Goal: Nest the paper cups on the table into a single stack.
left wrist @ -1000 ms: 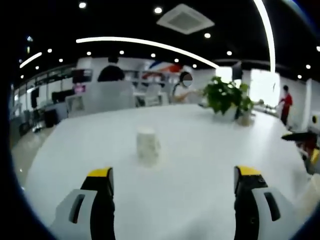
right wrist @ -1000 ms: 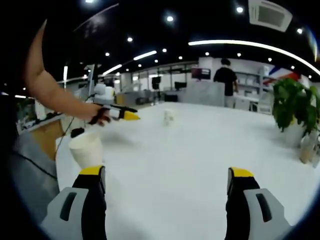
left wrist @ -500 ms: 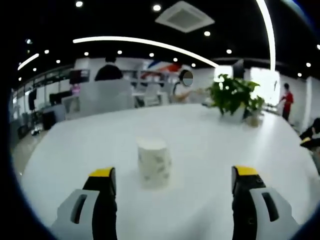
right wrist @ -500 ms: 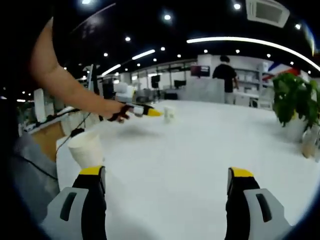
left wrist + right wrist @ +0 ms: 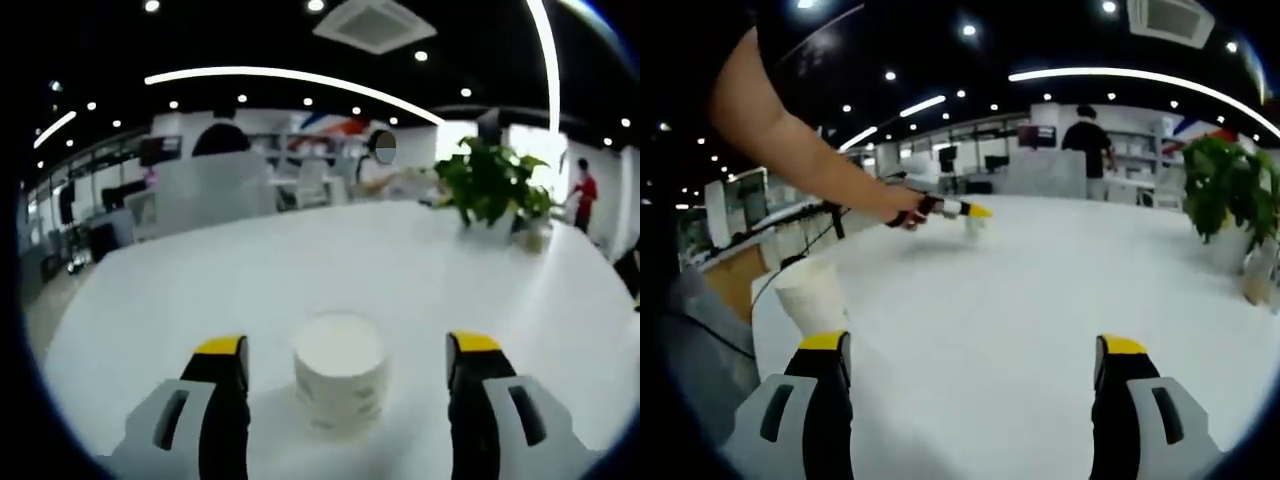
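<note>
A white paper cup (image 5: 340, 385) stands upright on the white table (image 5: 200, 270), between the open jaws of my left gripper (image 5: 347, 346), with gaps on both sides. In the right gripper view the same cup (image 5: 975, 224) is small and far off, with the left gripper (image 5: 978, 211) at it, held by a person's outstretched arm (image 5: 810, 150). A second white paper cup (image 5: 810, 295) stands near the table's left edge, just beyond the left jaw of my right gripper (image 5: 973, 345), which is open and holds nothing.
A potted green plant (image 5: 492, 185) stands at the table's far right, also in the right gripper view (image 5: 1225, 190), with a small pot (image 5: 1260, 272) beside it. People stand in the room behind. A broad white tabletop (image 5: 1040, 290) stretches ahead.
My left gripper has moved forward across the table until the far cup sits between its open jaws. The right gripper has hardly moved.
</note>
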The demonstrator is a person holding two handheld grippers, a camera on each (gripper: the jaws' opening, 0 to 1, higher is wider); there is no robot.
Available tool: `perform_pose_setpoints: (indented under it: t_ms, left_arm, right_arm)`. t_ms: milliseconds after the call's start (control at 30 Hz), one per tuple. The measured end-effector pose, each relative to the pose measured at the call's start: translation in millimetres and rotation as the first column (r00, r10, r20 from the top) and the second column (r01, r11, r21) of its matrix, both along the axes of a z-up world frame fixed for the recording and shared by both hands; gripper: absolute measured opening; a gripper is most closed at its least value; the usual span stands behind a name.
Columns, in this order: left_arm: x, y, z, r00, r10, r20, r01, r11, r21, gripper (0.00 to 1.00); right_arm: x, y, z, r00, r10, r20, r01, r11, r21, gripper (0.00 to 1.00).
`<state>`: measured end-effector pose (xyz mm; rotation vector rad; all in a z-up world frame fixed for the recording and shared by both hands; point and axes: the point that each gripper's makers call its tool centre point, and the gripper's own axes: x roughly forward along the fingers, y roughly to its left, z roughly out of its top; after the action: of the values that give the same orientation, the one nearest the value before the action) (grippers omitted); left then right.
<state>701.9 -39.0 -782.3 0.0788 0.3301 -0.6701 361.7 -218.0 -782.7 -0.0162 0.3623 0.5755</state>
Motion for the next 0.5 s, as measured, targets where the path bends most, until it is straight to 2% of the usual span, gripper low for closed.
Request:
perform_pose_setpoints:
  t_ms: [200,267,300,333,367,400,500]
  left_arm:
    - [3.7,-1,-7.7,1.0,-0.009,-0.005,0.009,1.0,0.026,0.74]
    - [5.4,4,-10.1,1.0,-0.006,0.009,0.005,0.998,0.065,0.63]
    - [5.1,5,-10.4,1.0,-0.005,0.006,0.005,0.998,0.063,0.54]
    - [2.8,6,-12.3,1.0,-0.017,-0.01,0.017,0.998,0.064,0.38]
    - [0.0,7,-15.3,0.999,-0.015,-0.036,0.017,0.998,0.059,0.4]
    - [-1.5,5,-15.8,0.998,-0.022,-0.05,0.024,0.999,0.038,0.38]
    - [-2.3,4,-14.3,0.999,-0.042,-0.032,0.043,0.998,0.051,0.38]
  right_arm:
    - [-2,-1,-3.8,1.0,-0.007,-0.012,0.007,1.0,0.004,0.99]
    - [-2,0,-5.8,1.0,-0.005,-0.017,0.005,1.0,0.002,0.99]
    - [-2,1,-6.6,1.0,-0.002,-0.018,0.002,1.0,0.001,0.99]
    - [-2,1,-7.0,1.0,-0.002,-0.017,0.002,1.0,0.001,0.99]
    - [-1,2,-6.9,1.0,-0.002,-0.017,0.002,1.0,0.003,0.99]
    - [-1,2,-6.7,1.0,-0.003,-0.017,0.003,1.0,0.005,0.99]
    - [0,4,-5.2,1.0,-0.006,-0.015,0.006,1.0,0.012,0.99]
